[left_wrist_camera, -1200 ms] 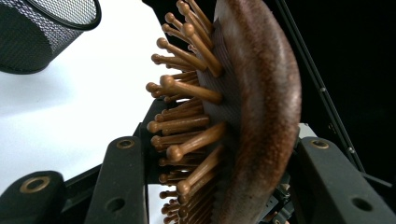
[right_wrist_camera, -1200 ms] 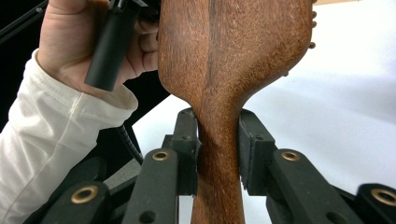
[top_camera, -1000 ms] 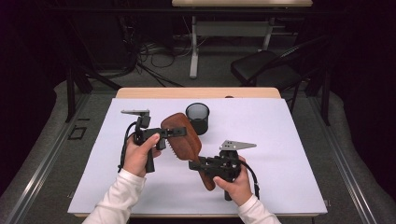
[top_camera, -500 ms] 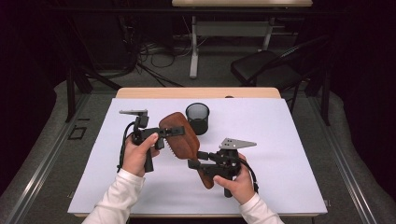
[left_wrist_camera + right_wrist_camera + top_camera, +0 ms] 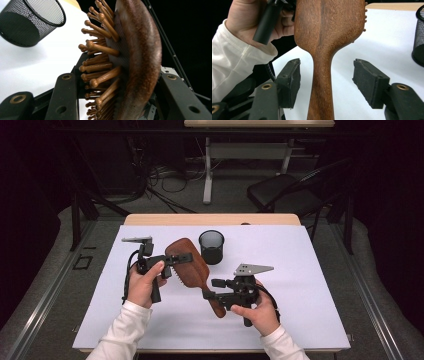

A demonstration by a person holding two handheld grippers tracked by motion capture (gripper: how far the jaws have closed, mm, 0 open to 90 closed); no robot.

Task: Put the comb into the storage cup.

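A brown wooden paddle hairbrush with wooden bristle pins (image 5: 192, 270) is held above the white tabletop (image 5: 310, 270), its head toward the far side and its handle toward the person; the left tool (image 5: 184, 258) is clamped on the head of the brush, one jaw set among the pins and the other against the smooth curved back, as is seen in the left gripper view (image 5: 130, 62); the brush is carried tilted, pins facing the person's left. The right tool (image 5: 214, 289) is placed at the handle; its jaws have just been opening and are now parted, the handle (image 5: 322, 82) being seen between the two pads with a clear gap on each side, so that no grip is made there. A black wire-mesh cup (image 5: 211, 247) is stood upright on the tabletop just beyond the brush head.
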